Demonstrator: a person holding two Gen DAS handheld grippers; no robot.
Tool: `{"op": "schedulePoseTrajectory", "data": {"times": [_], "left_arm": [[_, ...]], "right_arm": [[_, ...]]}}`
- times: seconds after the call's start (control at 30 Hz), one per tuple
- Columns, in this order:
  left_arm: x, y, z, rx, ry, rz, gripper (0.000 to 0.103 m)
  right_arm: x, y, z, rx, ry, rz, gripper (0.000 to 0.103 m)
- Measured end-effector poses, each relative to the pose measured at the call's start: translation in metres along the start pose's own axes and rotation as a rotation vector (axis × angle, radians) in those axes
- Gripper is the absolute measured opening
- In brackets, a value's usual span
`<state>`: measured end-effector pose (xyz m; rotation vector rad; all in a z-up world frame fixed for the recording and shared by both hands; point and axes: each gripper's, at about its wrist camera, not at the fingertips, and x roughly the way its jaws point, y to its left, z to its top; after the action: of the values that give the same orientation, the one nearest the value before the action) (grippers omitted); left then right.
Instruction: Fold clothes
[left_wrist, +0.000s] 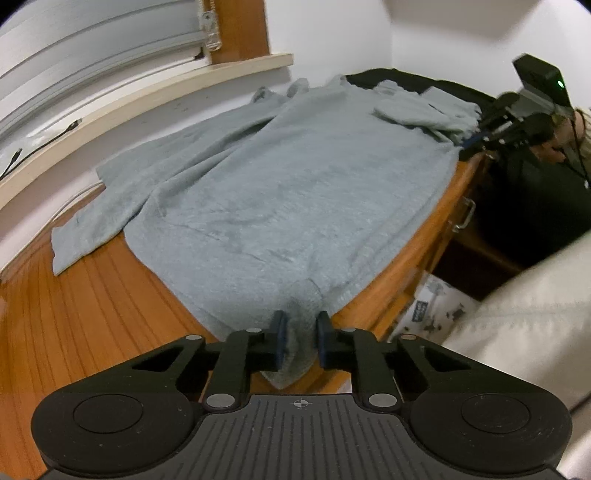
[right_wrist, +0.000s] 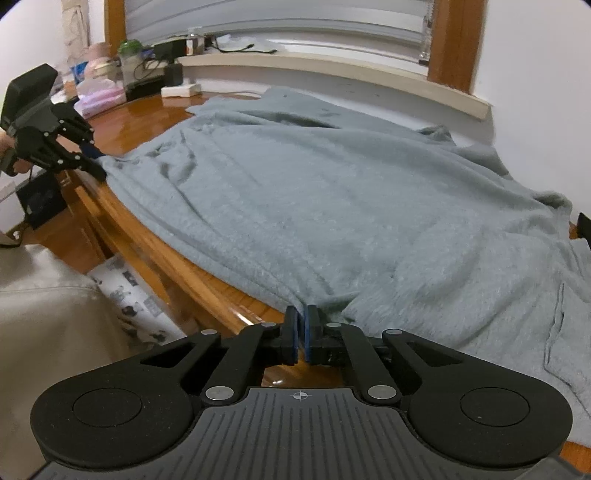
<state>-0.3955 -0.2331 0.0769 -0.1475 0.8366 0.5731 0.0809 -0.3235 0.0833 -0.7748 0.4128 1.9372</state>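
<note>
Across the wooden tabletop (left_wrist: 74, 332), spread flat and unfolded — grey sweatshirt (left_wrist: 288, 192), near edge overhanging. At that edge, left claw (left_wrist: 298, 341) pinching the hem, right claw (right_wrist: 302, 338) clamped on cloth — no fold made yet.

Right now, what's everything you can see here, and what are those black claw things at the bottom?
Sweater: one, pale grey-blue, spread flat over the desk, sleeves out to the sides.
Desk: one, glossy orange-brown wood, under the sweater.
Window sill: one, cream, along the wall behind the desk, cables lying on it.
Clutter: several small items, pink, green and black, at the desk's far corner; too blurred to name.
Chair: one, cream, beside the desk.
Left gripper: one, black, pads closed on a bunched corner of the sweater's near edge.
Right gripper: one, black with blue pads, shut at the sweater's near edge; whether cloth is pinched is unclear.
</note>
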Motion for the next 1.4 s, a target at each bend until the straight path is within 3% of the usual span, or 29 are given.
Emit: {"op": "schedulePoseTrajectory", "data": {"times": [0.17,0.33,0.47,0.6,0.7,0.73,0.8,0.83,0.9,0.97,1.2,1.4], "left_arm": [[-0.014,-0.002,0.005,0.018,-0.029,0.016,0.017],[-0.021,0.018,0.038,0.011,-0.103,0.079,0.017],[-0.015,0.045,0.072,-0.012,-0.135,0.115,0.017],[0.006,0.078,0.103,-0.052,-0.120,0.138,0.017],[0.031,0.102,0.118,-0.113,-0.095,0.174,0.017],[0.039,0.109,0.120,-0.135,-0.082,0.187,0.021],[0.054,0.118,0.121,-0.173,-0.044,0.217,0.031],[0.058,0.119,0.118,-0.184,-0.034,0.239,0.038],[0.060,0.120,0.110,-0.203,-0.036,0.273,0.046],[0.058,0.119,0.102,-0.226,-0.053,0.289,0.046],[0.050,0.092,0.083,-0.235,-0.134,0.194,0.042],[0.075,0.087,0.069,-0.240,-0.086,0.170,0.042]], "right_arm": [[-0.013,0.001,0.014,-0.043,-0.059,-0.040,0.002],[-0.012,-0.009,0.053,-0.122,-0.115,-0.139,0.002],[0.008,-0.024,0.087,-0.178,-0.132,-0.222,0.002],[0.043,-0.040,0.117,-0.244,-0.117,-0.313,0.002],[0.076,-0.055,0.140,-0.227,-0.084,-0.348,0.003],[0.087,-0.059,0.144,-0.194,-0.072,-0.359,0.006],[0.105,-0.064,0.150,-0.132,-0.059,-0.381,0.024],[0.108,-0.063,0.149,-0.115,-0.079,-0.387,0.039],[0.107,-0.057,0.145,-0.083,-0.105,-0.358,0.041],[0.105,-0.050,0.141,-0.051,-0.130,-0.325,0.042],[0.117,-0.035,0.123,0.052,-0.070,-0.138,0.041],[0.124,-0.044,0.112,0.130,-0.051,-0.074,0.042]]}}
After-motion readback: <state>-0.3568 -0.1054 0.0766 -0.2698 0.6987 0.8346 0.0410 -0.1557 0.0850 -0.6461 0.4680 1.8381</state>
